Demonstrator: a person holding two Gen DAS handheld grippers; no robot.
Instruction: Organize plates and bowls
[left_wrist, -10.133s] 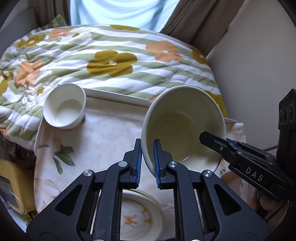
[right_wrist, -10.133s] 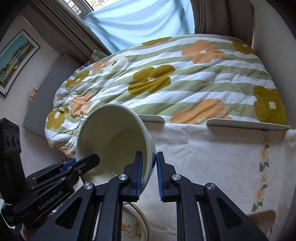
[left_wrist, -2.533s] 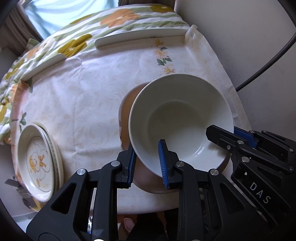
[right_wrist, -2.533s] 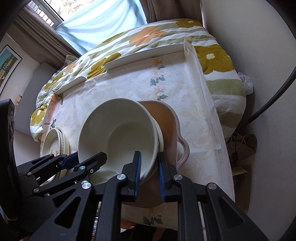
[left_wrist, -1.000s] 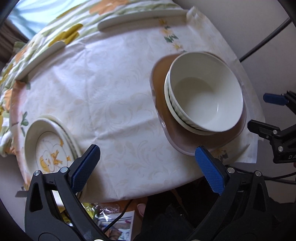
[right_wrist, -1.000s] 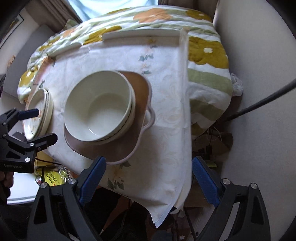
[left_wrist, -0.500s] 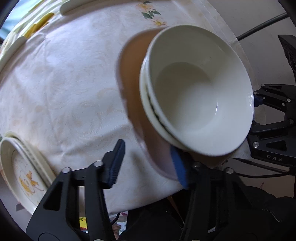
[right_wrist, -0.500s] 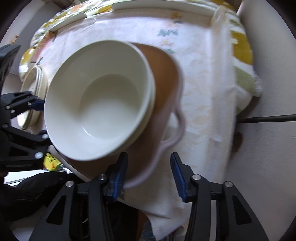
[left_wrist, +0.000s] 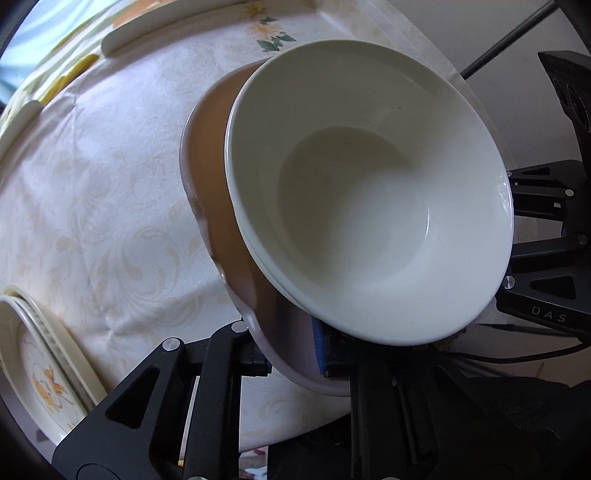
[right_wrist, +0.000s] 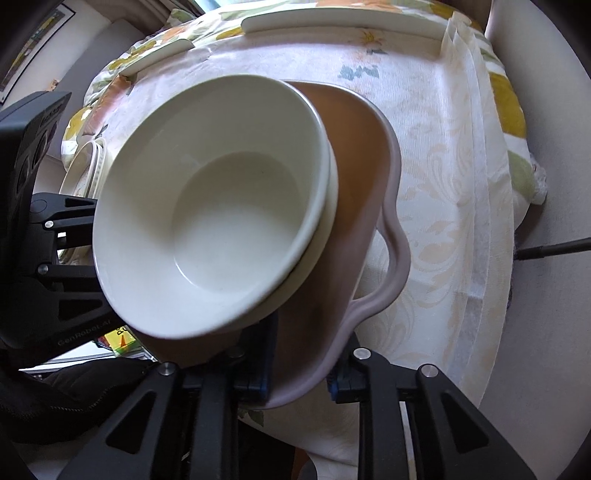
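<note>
Pale floral tablecloth (left_wrist: 92, 206) is spreading out beyond both sets of tongs, and on it, right at the near edge, the brown, pink-rimmed handled dish (right_wrist: 369, 192) is sitting with two nested cream ceramic bowls (left_wrist: 362, 192) inside it. You are gripping that dish from two sides: the left gripper (left_wrist: 284, 354) has just been closing and is now clenched on the dish's near rim, one blue pad inside the wall and one outside; the right gripper (right_wrist: 299, 380) has likewise been closing and is pinching the rim just below the looped handle. The bowls are overhanging both sets of fingers, so they are hiding part of each grip.

For the lift, I judge you are needing to raise both hands together and keep the dish level, since the bowls are sitting loose and would likely slide toward whichever side dips. Beyond the left gripper, to its left, the stack of cream duck-patterned plates (left_wrist: 44, 369) is waiting; give it room as you are carrying across.
</note>
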